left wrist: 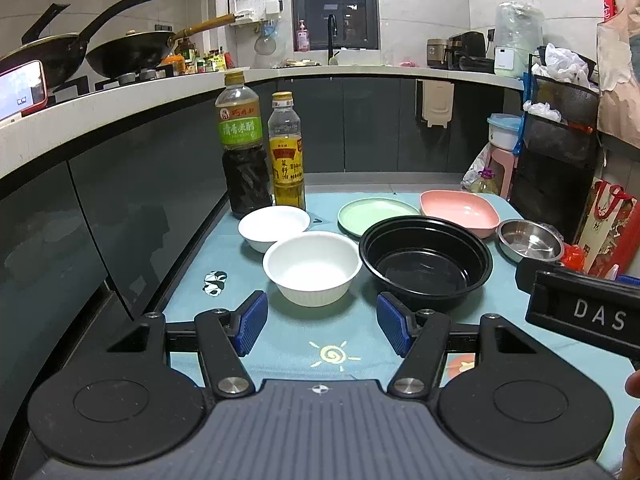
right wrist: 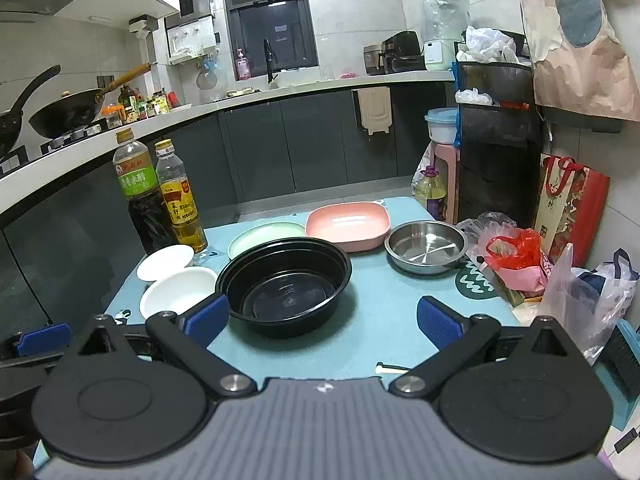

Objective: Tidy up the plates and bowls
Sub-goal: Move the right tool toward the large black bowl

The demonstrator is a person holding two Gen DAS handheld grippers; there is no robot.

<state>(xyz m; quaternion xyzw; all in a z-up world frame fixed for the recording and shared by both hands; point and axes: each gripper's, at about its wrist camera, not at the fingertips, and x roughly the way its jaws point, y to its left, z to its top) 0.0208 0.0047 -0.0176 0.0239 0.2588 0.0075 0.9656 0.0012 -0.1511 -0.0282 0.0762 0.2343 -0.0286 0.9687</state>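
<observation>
On the teal tablecloth (left wrist: 352,336) stand two white bowls, a near one (left wrist: 312,266) and a smaller one (left wrist: 274,226) behind it. A black round bowl (left wrist: 426,262) sits to their right, with a green plate (left wrist: 374,214), a pink square dish (left wrist: 460,210) and a steel bowl (left wrist: 530,242) beyond. My left gripper (left wrist: 322,324) is open, just short of the near white bowl, with nothing between its fingers. My right gripper (right wrist: 322,314) is open too, close in front of the black bowl (right wrist: 284,286); the steel bowl (right wrist: 426,246) lies further right.
A dark vinegar bottle (left wrist: 242,148) and a yellow oil bottle (left wrist: 286,152) stand at the table's back left. Plastic bags (right wrist: 516,260) and a red gift bag (right wrist: 572,208) crowd the right edge. Kitchen cabinets run close along the left.
</observation>
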